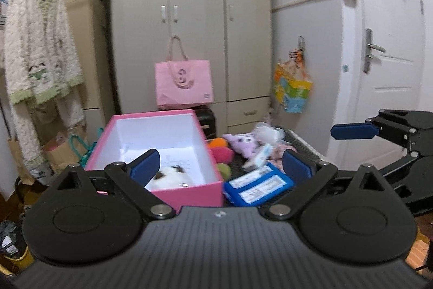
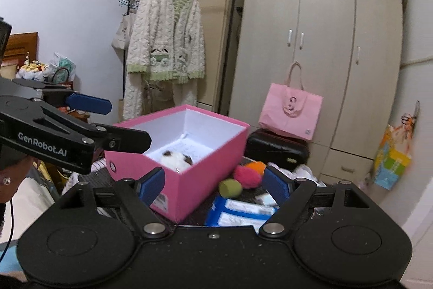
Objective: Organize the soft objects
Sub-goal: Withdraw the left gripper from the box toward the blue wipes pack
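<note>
Left gripper (image 1: 220,163): jaws stood wide apart with nothing between the blue pads, raised just short of the box's near wall.
Right gripper (image 2: 213,184): jaws also stood apart and empty, above the box's near corner; in the left wrist view it showed at the right edge, one blue pad pointing left.
Pink box (image 1: 189,192): open-topped and rectangular, with smooth pink card walls and a white inside; it sat straight ahead of both grippers on a dark mesh surface (image 1: 305,145).
White plush (image 2: 176,159): a fluffy white toy with dark patches lay inside the box near its front wall, below and between the left gripper's pads in that view.
Loose soft things: a pink pompom (image 2: 247,176), an orange one (image 2: 257,165) and a green ball (image 2: 230,187), all fuzzy and round, lay just right of the box; a lilac plush (image 1: 243,144) lay farther right.
Blue packs (image 1: 259,184): flat blue wrappers with white label panels lay beside the box's right front corner; the print was too blurred to read.
Writing: "GenRobot.AI" in white on the left gripper's black arm, seen from the right wrist view.
Background: a pink paper tote (image 1: 184,83) with rope handles stood before a beige wardrobe (image 1: 194,18); a knobbly white and green robe (image 2: 166,45) hung on a rack.
</note>
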Demonstrator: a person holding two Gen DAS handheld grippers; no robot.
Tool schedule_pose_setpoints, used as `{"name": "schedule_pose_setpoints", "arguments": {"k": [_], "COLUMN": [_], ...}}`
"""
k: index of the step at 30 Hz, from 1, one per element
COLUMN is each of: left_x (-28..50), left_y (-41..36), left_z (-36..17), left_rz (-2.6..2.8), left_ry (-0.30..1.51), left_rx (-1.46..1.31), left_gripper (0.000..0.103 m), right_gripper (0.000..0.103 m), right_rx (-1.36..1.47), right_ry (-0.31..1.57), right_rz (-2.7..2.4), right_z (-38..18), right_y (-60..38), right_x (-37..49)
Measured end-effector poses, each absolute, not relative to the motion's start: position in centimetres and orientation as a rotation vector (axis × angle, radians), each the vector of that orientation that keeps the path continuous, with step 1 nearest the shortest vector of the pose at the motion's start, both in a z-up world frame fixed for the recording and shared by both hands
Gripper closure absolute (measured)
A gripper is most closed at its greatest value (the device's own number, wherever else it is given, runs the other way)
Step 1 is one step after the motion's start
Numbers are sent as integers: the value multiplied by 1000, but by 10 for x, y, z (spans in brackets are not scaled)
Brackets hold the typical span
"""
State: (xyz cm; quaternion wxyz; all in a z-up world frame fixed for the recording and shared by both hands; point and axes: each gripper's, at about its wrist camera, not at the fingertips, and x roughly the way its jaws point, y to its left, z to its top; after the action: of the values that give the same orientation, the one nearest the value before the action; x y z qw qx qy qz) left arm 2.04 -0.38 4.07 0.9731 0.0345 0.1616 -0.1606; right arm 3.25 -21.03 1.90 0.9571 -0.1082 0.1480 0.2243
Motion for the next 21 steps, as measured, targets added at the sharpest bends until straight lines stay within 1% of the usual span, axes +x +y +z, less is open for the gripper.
{"name": "schedule_pose_setpoints", "arguments": {"k": [9, 14, 21], "left_x": [40, 55, 88], "left_y": [-50, -68, -86], "left_z": [24, 5, -24], "left_rz": [-437, -400, -363], "left_ry": [361, 361, 439], "left_rx": [17, -27, -77], "left_gripper": [4, 5, 8], "right_gripper": [18, 17, 17], "right_rx": [-155, -108, -67], "right_ry": [351, 383, 399], "right_rz": [393, 400, 426], "right_z": [-4, -28, -64], "right_y": [-256, -274, -286], "right_x": [37, 56, 93]}}
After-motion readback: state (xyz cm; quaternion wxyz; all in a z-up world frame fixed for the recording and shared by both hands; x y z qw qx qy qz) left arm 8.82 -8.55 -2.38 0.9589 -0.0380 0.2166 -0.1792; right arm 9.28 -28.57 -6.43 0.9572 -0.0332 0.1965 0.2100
